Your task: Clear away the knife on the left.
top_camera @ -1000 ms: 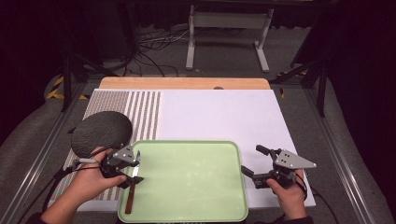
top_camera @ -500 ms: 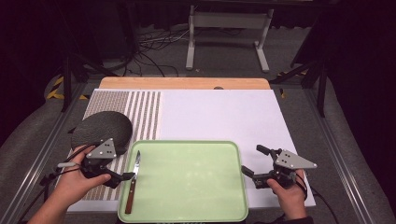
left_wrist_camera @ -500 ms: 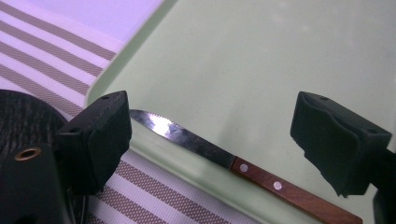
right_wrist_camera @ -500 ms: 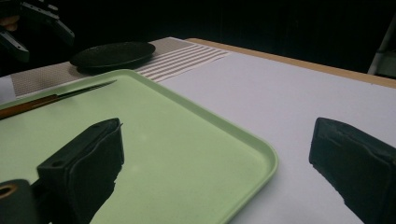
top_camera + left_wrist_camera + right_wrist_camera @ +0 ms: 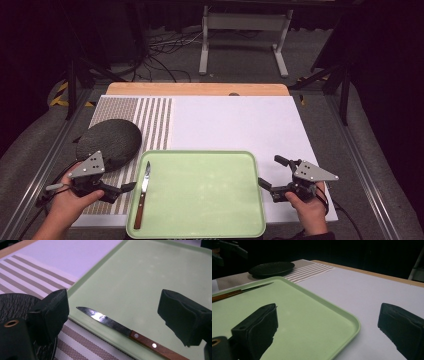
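From the high view, the green tray (image 5: 200,195) is my landmark: the knife (image 5: 143,195) lies along its left inner edge with the blade pointing away from me, my left gripper (image 5: 112,191) sits just off the tray's left rim with its jaws spread and empty, my right gripper (image 5: 272,177) sits just off its right rim, equally wide and empty, and the dark plate (image 5: 110,142) rests beyond the tray's left corner. In my left gripper view the knife (image 5: 130,333) lies between my spread jaws, just inside the tray's (image 5: 150,277) rim, and I judge it light, stiff and thin, its steel blade slippery and sharp, so the riveted wooden handle is the place to pinch. In my right gripper view my jaws stand wide apart astride the tray's (image 5: 312,315) near corner, with the knife (image 5: 239,292) at the tray's far side and the plate (image 5: 272,268) beyond it
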{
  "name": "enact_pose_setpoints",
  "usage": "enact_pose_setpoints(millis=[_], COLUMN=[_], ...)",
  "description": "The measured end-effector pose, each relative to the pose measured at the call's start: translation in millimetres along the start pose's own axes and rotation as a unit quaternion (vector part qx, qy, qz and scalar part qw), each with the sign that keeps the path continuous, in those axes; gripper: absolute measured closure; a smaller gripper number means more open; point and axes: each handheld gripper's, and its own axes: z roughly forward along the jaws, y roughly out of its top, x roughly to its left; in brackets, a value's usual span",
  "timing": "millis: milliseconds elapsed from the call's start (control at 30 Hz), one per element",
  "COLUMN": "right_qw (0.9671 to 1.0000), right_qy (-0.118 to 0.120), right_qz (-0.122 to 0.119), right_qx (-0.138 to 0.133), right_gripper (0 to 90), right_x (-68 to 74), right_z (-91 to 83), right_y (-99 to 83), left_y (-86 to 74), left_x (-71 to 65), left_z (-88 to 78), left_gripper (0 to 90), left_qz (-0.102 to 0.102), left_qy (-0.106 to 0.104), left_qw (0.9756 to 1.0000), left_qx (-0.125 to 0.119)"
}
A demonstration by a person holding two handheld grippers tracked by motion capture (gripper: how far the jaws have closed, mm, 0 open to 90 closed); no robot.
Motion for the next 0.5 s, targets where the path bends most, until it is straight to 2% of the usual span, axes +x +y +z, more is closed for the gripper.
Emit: enact_pose_setpoints(millis=[133,500], right_qw=[1.0,1.0], right_qy=[-0.001,-0.001], right_qz=[0.001,0.002], right_qx=[0.001,0.004], right_gripper=[3.9,3.8], right_x=[-0.1,-0.7], right_z=[0.0,0.8], right_y=[-0.3,-1.8], left_y=[-15.6,-35.9], left_x=[5.7,10.3], left_z=[-2.5,-8.1], left_gripper=[12.0,10.8], left_qz=[-0.017,-0.038], left_qy=[0.0,-0.001], left_qw=[0.9994,0.9975], left_qx=[-0.031,-0.06])
